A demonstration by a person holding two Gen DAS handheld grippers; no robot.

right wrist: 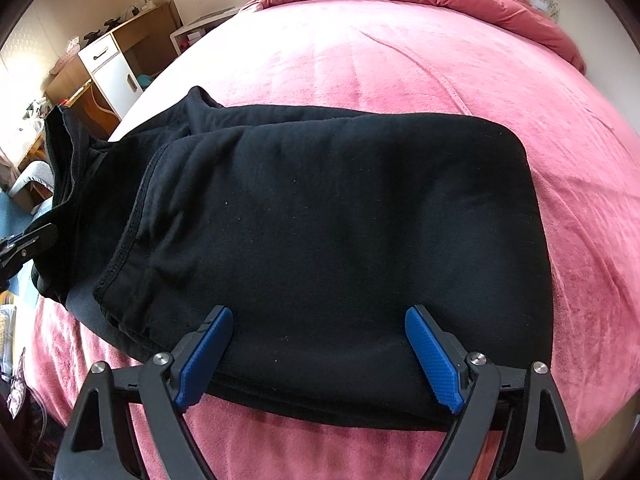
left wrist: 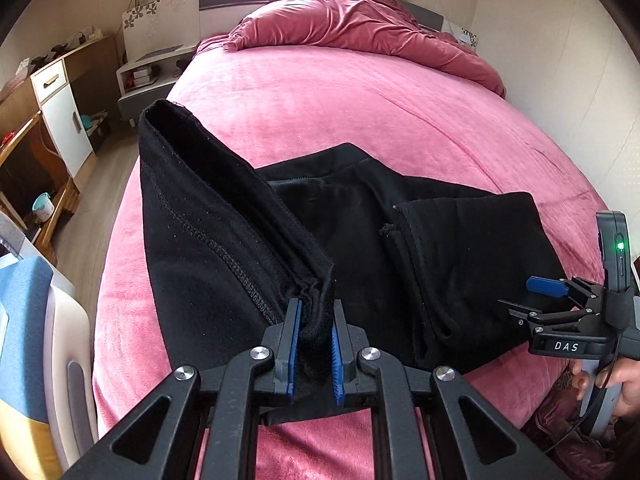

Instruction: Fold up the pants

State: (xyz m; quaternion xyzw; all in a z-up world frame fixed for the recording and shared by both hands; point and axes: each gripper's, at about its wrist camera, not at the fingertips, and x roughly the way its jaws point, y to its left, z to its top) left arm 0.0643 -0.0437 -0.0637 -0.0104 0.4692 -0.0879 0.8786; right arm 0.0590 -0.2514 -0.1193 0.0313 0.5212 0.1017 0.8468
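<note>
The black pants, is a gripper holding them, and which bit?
Yes. The left gripper pinches the black pants at a bunched, stitched edge, lifting it off the pink bed. The right gripper is open, holding nothing.

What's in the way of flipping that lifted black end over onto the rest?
Nothing visible. The left hand-held gripper grips the pants; the open right hand-held gripper sits at the near edge, beside the path.

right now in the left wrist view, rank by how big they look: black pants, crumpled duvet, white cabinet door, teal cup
1. black pants, nearest the camera, so inflated
2. crumpled duvet
3. white cabinet door
4. teal cup
</note>
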